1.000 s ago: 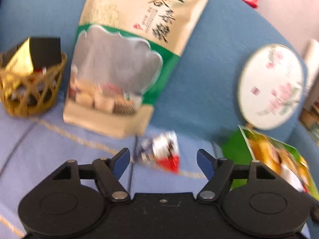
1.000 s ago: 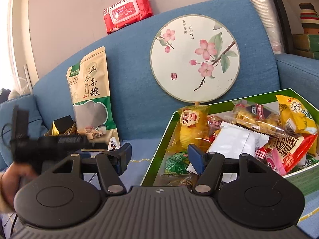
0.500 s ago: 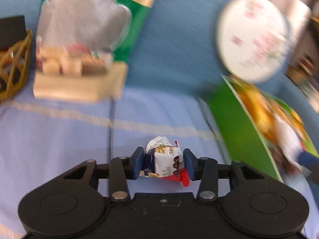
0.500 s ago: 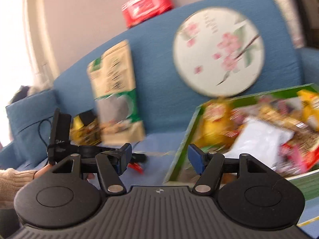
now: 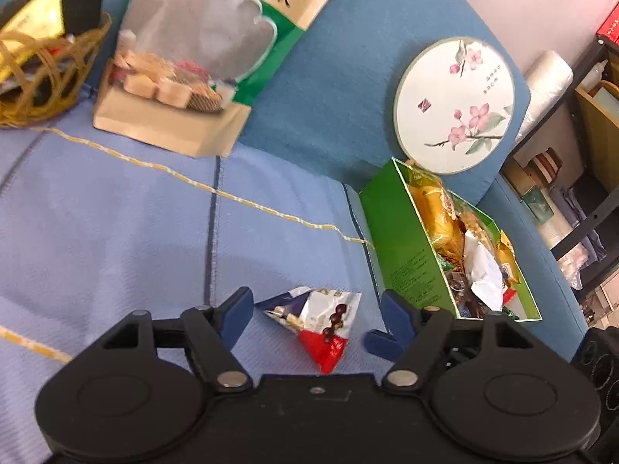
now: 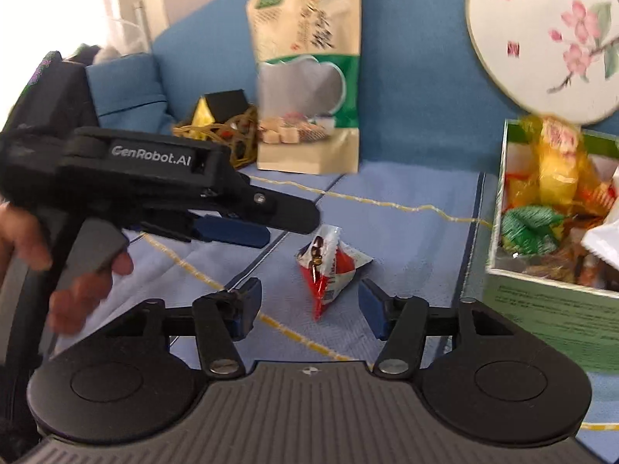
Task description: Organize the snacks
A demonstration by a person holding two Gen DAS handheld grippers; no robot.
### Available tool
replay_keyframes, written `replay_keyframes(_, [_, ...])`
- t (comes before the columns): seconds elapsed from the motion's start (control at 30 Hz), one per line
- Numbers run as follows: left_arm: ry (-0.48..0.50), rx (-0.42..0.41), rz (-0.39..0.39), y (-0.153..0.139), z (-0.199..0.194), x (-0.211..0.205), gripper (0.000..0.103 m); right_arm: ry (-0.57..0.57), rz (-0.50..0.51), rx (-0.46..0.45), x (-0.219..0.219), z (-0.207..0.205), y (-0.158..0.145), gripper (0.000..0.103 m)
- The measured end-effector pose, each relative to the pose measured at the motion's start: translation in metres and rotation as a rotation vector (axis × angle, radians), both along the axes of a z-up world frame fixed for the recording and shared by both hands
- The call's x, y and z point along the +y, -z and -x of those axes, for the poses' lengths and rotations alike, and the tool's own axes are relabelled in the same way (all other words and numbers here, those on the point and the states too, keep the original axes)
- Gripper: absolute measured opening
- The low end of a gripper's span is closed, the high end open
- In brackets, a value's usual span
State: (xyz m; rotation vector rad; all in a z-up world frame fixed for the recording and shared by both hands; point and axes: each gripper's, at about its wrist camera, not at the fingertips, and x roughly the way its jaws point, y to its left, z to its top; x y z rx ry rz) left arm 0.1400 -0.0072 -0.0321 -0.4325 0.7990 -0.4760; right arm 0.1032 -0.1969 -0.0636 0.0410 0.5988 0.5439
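snack packet lies loose between open jaws.

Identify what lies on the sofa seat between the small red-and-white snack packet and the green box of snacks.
Only bare blue seat cover lies between the snack packet and the green box; a yellow line in the fabric crosses that stretch. The right wrist view shows it best.

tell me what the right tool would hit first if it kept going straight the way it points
Most likely the small red and white snack packet, lying on the blue cushion just ahead, between the right tool's open jaws. Depth is unclear; it might meet the cushion first.
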Motion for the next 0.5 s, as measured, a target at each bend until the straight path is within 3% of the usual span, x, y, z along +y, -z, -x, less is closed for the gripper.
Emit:
replay_keyframes(0.13, [-0.006,0.022,-0.018,0.012,-0.013,-0.009,0.103,0.025,0.026,0.016,0.006,-0.013,0.010,0.086])
replay_keyframes(0.17, [-0.004,0.027,-0.027,0.015,-0.015,-0.010,0.096,0.029,0.024,0.030,0.007,-0.016,0.012,0.060])
replay_keyframes(0.2, [0.000,0.028,-0.036,0.017,-0.016,-0.010,0.082,0.035,0.027,0.039,0.006,-0.017,0.013,0.042])
replay_keyframes(0.23, [0.000,0.028,-0.037,0.016,-0.016,-0.010,0.079,0.038,0.021,0.040,0.005,-0.017,0.011,0.035])
replay_keyframes(0.33, [-0.005,0.035,-0.002,0.007,-0.013,-0.009,0.075,0.045,0.023,-0.003,0.003,-0.007,0.003,0.033])
replay_keyframes(0.5, [0.049,-0.080,0.006,-0.036,-0.003,-0.028,0.074,0.111,-0.007,-0.139,-0.013,0.015,-0.032,0.032])
